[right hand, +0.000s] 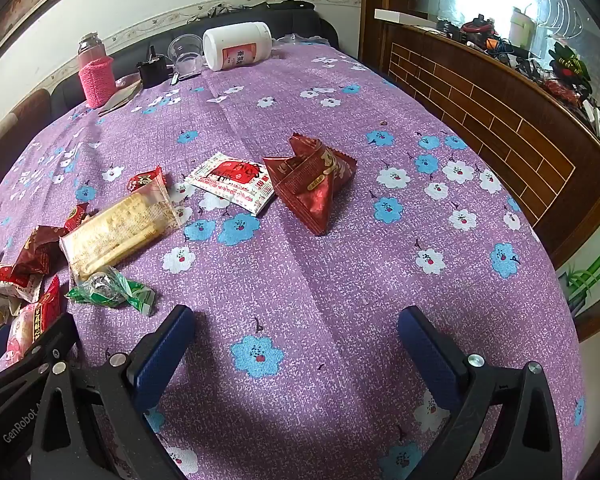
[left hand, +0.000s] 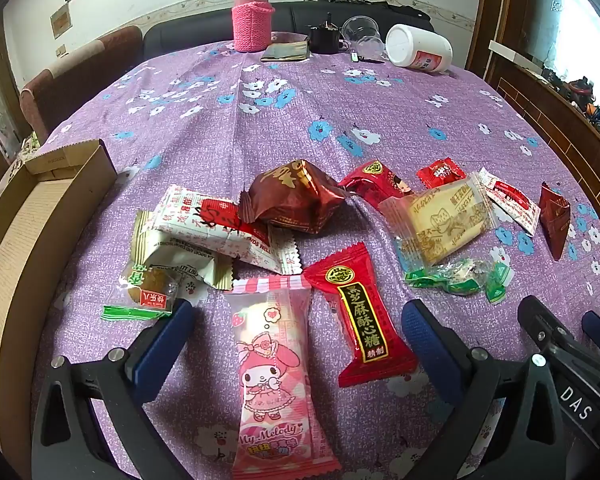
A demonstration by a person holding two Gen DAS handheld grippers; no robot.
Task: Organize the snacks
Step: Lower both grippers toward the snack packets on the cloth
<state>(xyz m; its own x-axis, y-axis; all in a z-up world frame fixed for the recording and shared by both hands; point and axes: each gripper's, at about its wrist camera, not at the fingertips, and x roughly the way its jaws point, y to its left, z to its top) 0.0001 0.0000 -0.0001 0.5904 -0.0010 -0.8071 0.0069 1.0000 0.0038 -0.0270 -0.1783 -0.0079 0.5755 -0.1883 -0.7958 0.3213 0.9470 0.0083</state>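
We held the left hand-held gripper (left hand: 296,344) spread wide and empty over the surface (left hand: 340,92), its fingers flanking the pink My Melody packet (left hand: 274,368) and the red candy packet (left hand: 360,316) without touching them. The other snacks lay scattered just beyond, a cardboard box (left hand: 28,248) to their left. Our right hand-held gripper (right hand: 296,344) hung released above bare cloth, near the dark red triangular packet (right hand: 312,178).

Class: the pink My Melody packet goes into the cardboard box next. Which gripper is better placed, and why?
Left gripper: its open jaws straddle the pink packet, box beside. Right gripper faces bare cloth.
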